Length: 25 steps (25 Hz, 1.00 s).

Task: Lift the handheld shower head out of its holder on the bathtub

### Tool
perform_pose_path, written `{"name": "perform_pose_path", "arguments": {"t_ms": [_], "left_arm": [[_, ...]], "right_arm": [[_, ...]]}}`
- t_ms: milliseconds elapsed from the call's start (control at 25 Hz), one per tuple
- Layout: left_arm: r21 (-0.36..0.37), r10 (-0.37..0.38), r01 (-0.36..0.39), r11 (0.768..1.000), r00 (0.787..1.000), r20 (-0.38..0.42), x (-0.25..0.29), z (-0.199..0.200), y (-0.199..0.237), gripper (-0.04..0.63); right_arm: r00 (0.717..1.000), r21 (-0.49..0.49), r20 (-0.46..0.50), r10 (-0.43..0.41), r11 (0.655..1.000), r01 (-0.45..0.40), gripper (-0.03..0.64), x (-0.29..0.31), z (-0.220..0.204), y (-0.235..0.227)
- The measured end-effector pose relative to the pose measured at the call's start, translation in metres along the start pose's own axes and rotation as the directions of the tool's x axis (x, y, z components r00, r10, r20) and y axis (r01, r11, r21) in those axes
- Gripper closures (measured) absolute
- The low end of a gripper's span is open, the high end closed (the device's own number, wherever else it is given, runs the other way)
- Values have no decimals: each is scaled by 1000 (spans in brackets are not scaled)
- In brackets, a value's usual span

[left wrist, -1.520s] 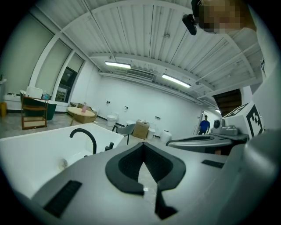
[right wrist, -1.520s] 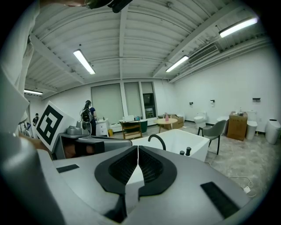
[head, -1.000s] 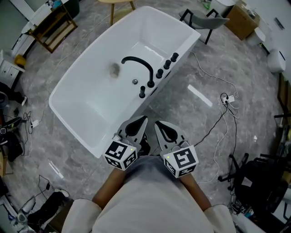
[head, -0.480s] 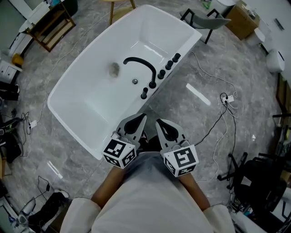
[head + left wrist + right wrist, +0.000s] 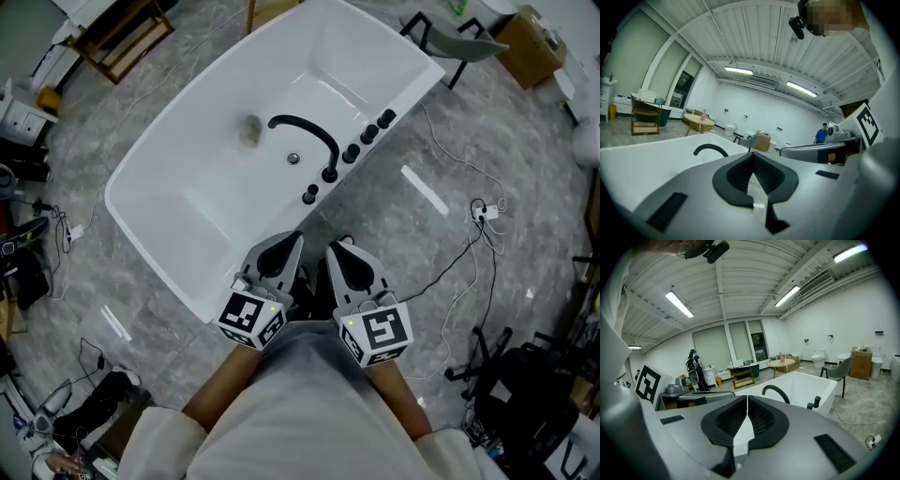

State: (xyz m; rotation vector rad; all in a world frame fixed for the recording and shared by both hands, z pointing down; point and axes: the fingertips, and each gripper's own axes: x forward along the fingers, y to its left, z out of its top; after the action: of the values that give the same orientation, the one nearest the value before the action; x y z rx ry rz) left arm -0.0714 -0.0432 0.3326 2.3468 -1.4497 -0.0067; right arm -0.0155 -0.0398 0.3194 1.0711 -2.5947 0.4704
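Both grippers are held side by side low in the head view, just short of the tub's (image 5: pixel 169 230) near rim and touching nothing. The left gripper (image 5: pixel 294 240) has its jaws pressed together, with nothing between them; its own view shows the dark pads meeting at the tip. The right gripper (image 5: pixel 332 247) is likewise closed and empty, its pads joined along one line. The two point toward the row of black fittings (image 5: pixel 360 144) that stands along the rim. A curved black spout (image 5: pixel 305 127) arches from that row out over the white basin, above the drain (image 5: pixel 292 158). At the end of the row nearest the grippers stands a slim black upright piece (image 5: pixel 309 195); it looks like the shower head, seated in its holder on the rim, though it is too small to be sure. It is near the jaw tips but clearly apart from them. The tub sits slantwise on a grey marbled floor (image 5: pixel 394 234). Cables (image 5: pixel 473 234) trail over the floor to the right, and a grey chair (image 5: pixel 459 42) stands past the tub's far corner, beside a cardboard box (image 5: pixel 534 33). A wooden rack (image 5: pixel 122 42) stands at the upper left. The left gripper view shows a person in blue (image 5: pixel 824 133) far off across the room.
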Motion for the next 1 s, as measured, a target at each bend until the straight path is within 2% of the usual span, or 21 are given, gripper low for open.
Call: {"name": "perform_pose_path", "arguments": {"t_ms": [120,240,480,680,1000], "left_arm": [[20,33,-33,999,999,7,10,1,12,591],[25,30,-30,999,999,-11,24,-5,19,591],[-11,9,-10,1000,999,-50,47,-35,27,591],[-71,-18,15,997,999,-33,53,-52,29,591],[-58,28,-34,998,995,-97,76,-95,60,591]], "right_arm": [[1000,20,-2,-5,1000,5,597,12,2,-10],[1000,30,-13,0,1000,0,597,24,0,-20],[999,64,-53,-12,998,15,597,42,-19,-49],[996,14,-86,19,1000,-18,597,49,-31,-59],[992,30,-128,20,999,-17,597,64,-53,-77]]}}
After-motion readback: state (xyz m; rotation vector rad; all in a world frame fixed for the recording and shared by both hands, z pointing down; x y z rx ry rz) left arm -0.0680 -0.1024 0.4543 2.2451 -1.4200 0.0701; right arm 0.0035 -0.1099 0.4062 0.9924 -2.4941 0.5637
